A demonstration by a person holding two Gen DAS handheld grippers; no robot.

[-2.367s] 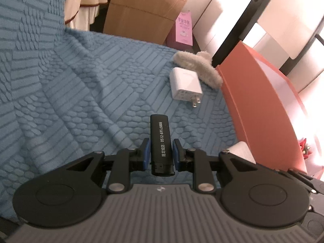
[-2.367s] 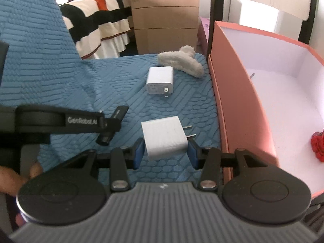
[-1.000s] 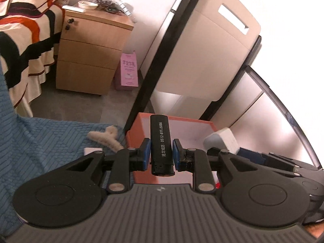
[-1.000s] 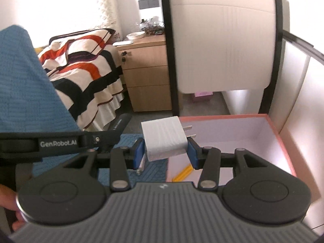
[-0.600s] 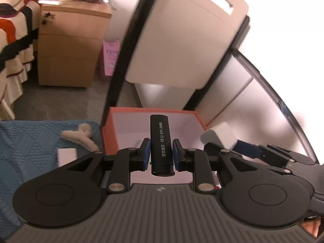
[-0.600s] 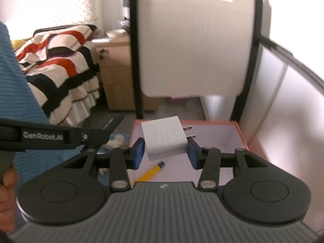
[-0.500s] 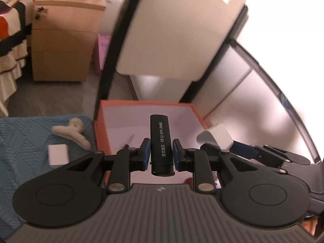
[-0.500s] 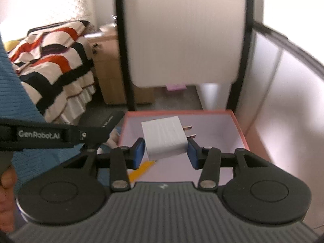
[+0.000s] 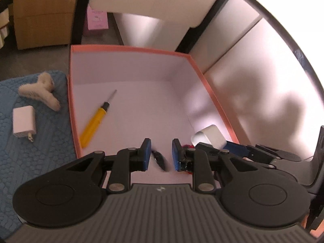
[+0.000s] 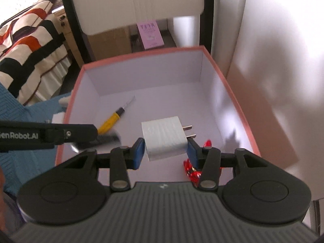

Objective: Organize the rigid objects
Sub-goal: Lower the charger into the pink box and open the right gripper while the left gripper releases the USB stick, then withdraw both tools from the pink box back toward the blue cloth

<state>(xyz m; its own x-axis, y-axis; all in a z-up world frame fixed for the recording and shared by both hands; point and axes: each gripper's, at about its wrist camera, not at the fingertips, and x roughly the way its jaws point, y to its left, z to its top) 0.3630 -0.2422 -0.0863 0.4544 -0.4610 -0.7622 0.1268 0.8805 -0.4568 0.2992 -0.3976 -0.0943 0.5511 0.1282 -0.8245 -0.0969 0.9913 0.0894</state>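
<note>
My left gripper [image 9: 161, 144] hovers over the near end of the orange box [image 9: 129, 48], open, with nothing between its blue pads. The black stick [image 9: 159, 160] is a blur just below them, inside the box. From the right wrist, that stick [image 10: 107, 139] shows blurred under the left gripper's finger [image 10: 60, 134]. My right gripper [image 10: 165, 144] is shut on a white charger plug [image 10: 164, 139], prongs pointing right, above the box floor. The same charger [image 9: 208, 137] shows at the right of the left wrist view.
A yellow screwdriver [image 9: 91, 125] and a red shiny item [image 10: 191, 172] lie in the box. Left of it, on blue cloth [image 9: 40, 158], are a second white charger [image 9: 23, 121] and a fluffy hair clip [image 9: 38, 91]. A white chair back stands behind.
Both grippers have swung from above the blue cloth to over the box and come down. The black stick, gripped half a second ago, has dropped out of the left jaws.
</note>
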